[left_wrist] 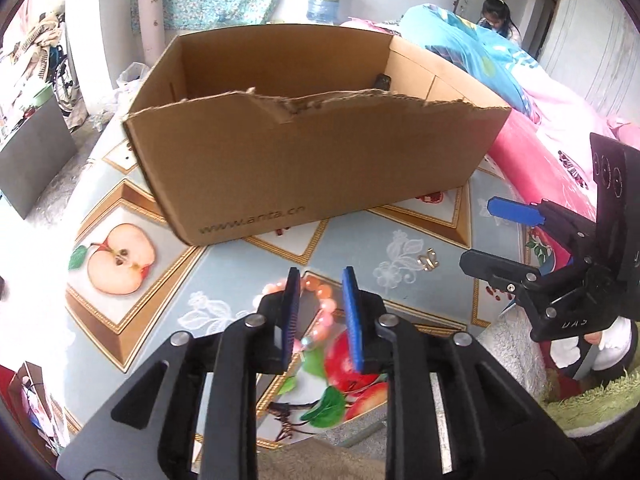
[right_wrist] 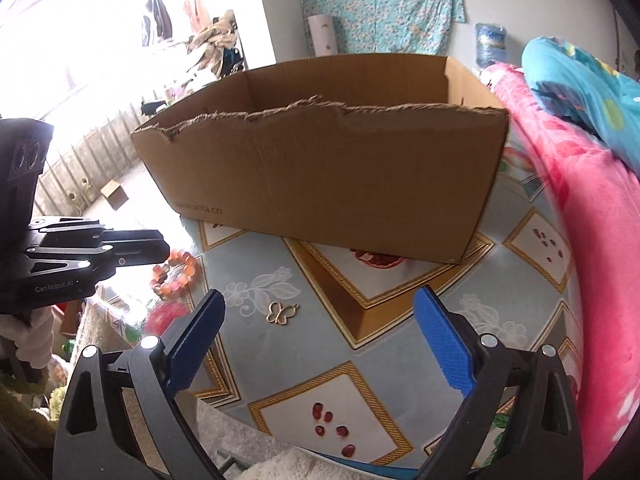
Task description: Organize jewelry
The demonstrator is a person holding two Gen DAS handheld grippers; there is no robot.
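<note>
A pink-orange bead bracelet [left_wrist: 320, 294] lies on the fruit-print tablecloth [left_wrist: 240, 276]; it also shows in the right wrist view [right_wrist: 176, 274]. My left gripper [left_wrist: 322, 282] is low over it, jaws partly open, one finger on each side of the bead ring's near part. A small gold butterfly pendant [left_wrist: 428, 259] lies to its right, also seen in the right wrist view [right_wrist: 282, 313]. My right gripper [right_wrist: 320, 304] is wide open and empty, just short of the pendant. An open cardboard box [left_wrist: 304, 136] stands behind both; it also shows in the right wrist view [right_wrist: 320, 168].
A dark object [left_wrist: 382, 81] sits in the box's far right corner. Pink and blue bedding [right_wrist: 580, 160] borders the table on the right. A fluffy white cloth [left_wrist: 508, 344] lies at the table's near edge.
</note>
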